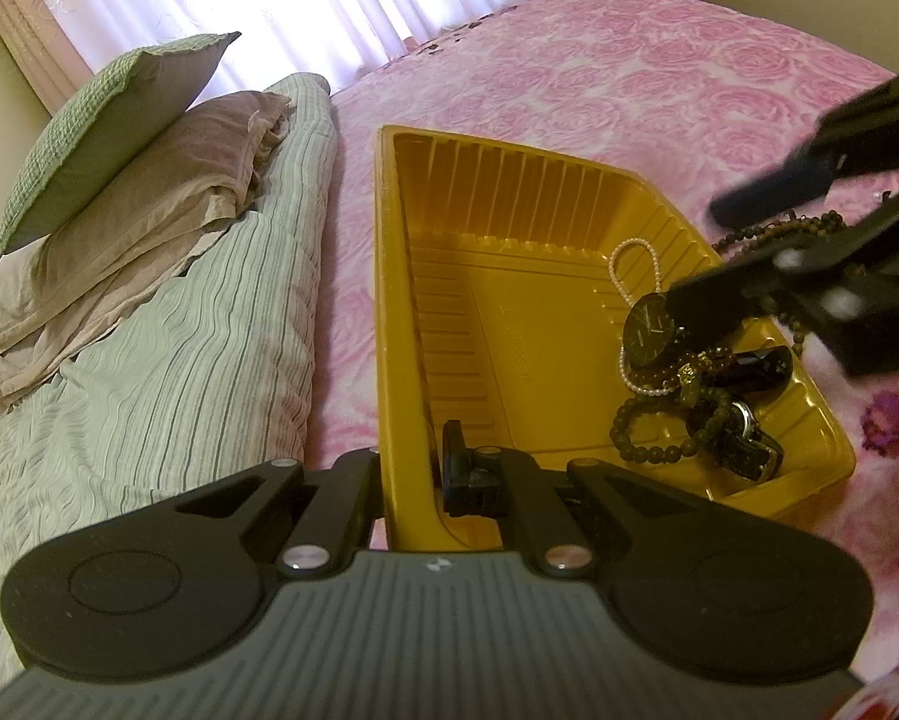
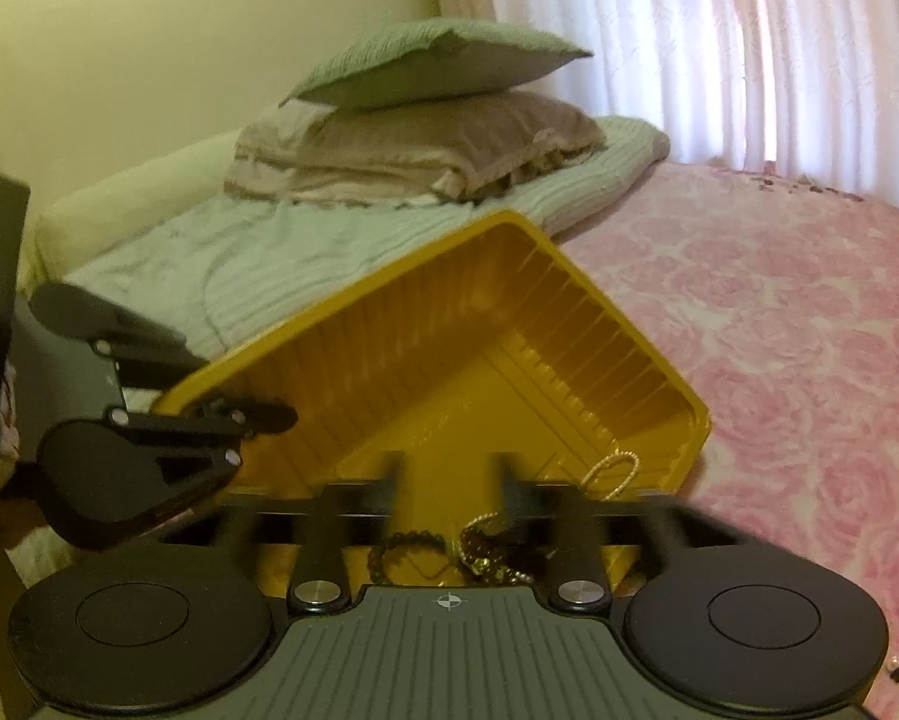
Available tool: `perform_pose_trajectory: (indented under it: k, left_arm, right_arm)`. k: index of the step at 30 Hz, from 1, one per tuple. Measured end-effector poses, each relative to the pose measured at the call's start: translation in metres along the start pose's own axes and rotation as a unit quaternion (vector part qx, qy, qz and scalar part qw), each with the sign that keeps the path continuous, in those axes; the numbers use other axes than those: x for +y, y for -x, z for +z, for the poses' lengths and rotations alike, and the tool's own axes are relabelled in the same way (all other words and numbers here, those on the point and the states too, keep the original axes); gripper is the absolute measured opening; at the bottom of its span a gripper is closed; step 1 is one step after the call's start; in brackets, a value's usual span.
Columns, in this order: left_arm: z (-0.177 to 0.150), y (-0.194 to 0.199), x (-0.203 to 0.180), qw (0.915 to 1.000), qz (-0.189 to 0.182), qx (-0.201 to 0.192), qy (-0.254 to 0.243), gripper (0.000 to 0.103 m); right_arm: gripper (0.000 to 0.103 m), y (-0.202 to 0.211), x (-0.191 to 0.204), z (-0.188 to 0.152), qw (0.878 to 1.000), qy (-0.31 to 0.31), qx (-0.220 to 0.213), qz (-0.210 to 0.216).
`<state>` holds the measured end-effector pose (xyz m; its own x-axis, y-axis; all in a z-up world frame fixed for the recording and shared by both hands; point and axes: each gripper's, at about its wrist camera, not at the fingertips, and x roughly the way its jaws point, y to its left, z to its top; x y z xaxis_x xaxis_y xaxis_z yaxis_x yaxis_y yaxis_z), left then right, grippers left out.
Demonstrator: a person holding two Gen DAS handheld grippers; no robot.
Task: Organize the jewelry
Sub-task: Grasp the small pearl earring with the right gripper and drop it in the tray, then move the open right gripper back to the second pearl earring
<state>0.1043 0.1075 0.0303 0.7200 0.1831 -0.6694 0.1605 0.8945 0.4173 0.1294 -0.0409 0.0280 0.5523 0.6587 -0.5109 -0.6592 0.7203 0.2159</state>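
A yellow plastic tray (image 1: 509, 324) lies on the pink bed, also in the right wrist view (image 2: 449, 360). My left gripper (image 1: 413, 468) is shut on the tray's near left wall, one finger inside and one outside. In the tray's right corner lie a black watch (image 1: 650, 330), a pearl strand (image 1: 629, 264), dark bead bracelets (image 1: 647, 438) and a second black watch (image 1: 743, 450). My right gripper (image 1: 695, 258) is open above this pile, its fingers blurred; it also shows in its own view (image 2: 449, 468). More dark beads (image 1: 791, 228) lie on the bed beyond the tray.
A pink rose-pattern bedspread (image 1: 659, 78) covers the bed. A striped green quilt (image 1: 179, 360) with stacked pillows (image 1: 119, 180) lies left of the tray. Curtains hang behind.
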Motion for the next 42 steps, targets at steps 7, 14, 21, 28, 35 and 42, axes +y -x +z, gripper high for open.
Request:
perform_pose_trajectory:
  k: [7, 14, 21, 28, 35, 42]
  left_arm:
    - [0.000, 0.001, -0.001, 1.0000, 0.001, -0.001, -0.002, 0.004]
    - [0.000, 0.001, -0.001, 1.0000, 0.002, 0.000, -0.003, 0.004]
    - [0.000, 0.001, -0.001, 1.0000, 0.002, -0.001, -0.004, 0.004]
    - [0.000, 0.002, -0.001, 1.0000, 0.003, -0.001, -0.001, 0.004]
    - [0.000, 0.002, -0.002, 1.0000, 0.004, -0.001, -0.004, 0.004]
    - [0.000, 0.002, -0.001, 1.0000, 0.004, 0.000, -0.004, 0.004]
  right_arm:
    - [0.061, 0.024, -0.029, -0.013, 0.998, -0.050, -0.006, -0.039]
    - [0.061, 0.052, -0.073, -0.049, 0.990, -0.107, 0.010, -0.095]
    - [0.061, 0.086, -0.123, -0.090, 0.971, -0.162, 0.020, -0.175]
    - [0.061, 0.101, -0.163, -0.105, 0.955, -0.196, 0.018, -0.224]
    - [0.055, 0.083, -0.177, -0.098, 0.960, -0.161, 0.034, -0.227]
    - [0.038, 0.056, -0.185, -0.097, 0.961, -0.119, 0.056, -0.245]
